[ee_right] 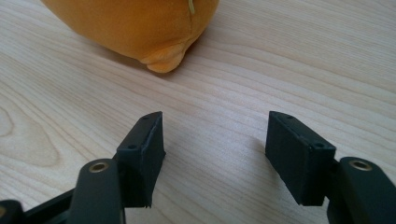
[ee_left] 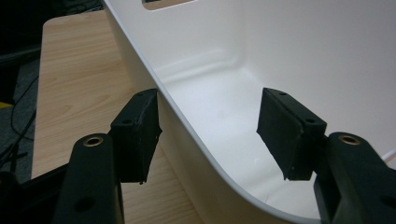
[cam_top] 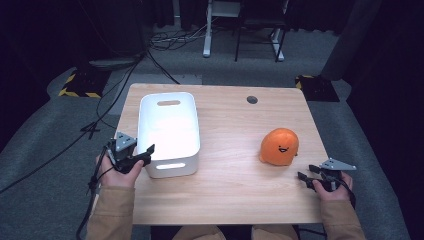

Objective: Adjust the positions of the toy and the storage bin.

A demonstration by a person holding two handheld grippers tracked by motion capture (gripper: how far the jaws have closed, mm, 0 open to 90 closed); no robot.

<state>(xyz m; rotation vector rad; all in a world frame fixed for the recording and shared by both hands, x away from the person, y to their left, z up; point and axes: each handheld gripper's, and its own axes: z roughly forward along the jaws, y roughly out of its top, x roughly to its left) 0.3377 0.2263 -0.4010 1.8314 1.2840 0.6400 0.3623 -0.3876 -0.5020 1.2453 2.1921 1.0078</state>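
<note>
A white plastic bin with cut-out handles stands empty on the left half of the wooden table. My left gripper is open at the bin's near left corner; in the left gripper view the bin's rim runs between the two jaws, one outside the wall and one over the inside. An orange round plush toy with a smiling face sits on the right half of the table. My right gripper is open and low over the table just in front of and right of the plush toy, with bare wood between its jaws.
A small grey round cap sits in the table near its far edge. Beyond the table lie grey carpet, loose black cables and the white legs of a desk. Bare wood spans between bin and toy.
</note>
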